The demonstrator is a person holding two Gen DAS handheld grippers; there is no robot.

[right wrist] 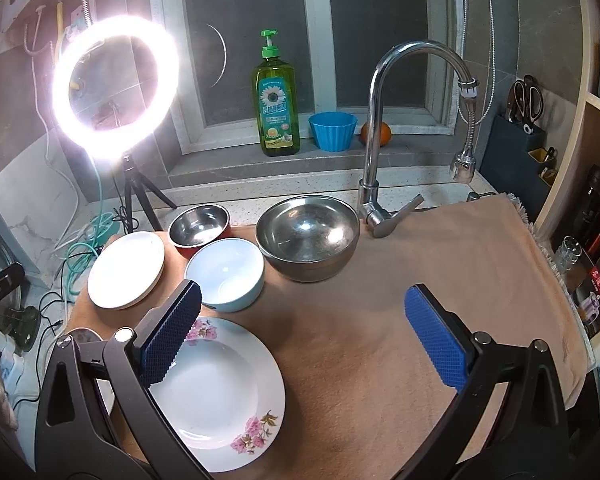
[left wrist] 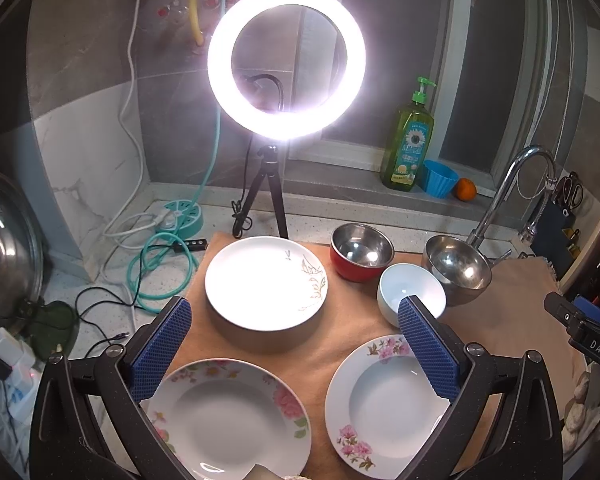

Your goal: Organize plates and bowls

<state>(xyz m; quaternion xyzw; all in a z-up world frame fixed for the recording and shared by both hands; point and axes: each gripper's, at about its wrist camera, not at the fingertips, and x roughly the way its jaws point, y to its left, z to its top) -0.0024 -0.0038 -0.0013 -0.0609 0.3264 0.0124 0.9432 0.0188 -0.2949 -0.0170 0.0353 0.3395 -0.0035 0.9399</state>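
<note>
Nothing is gripped yet: both the left claw point(left wrist: 296, 316) and right claw point(right wrist: 302, 306) hover with jaws apart over the bench point(right wrist: 440, 264), three plates at its left-front, three bowls at the back, so the next move is probably choosing one plate to stack.

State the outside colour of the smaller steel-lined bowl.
Red; the small red-sided steel bowl shows best in left wrist view.
</note>
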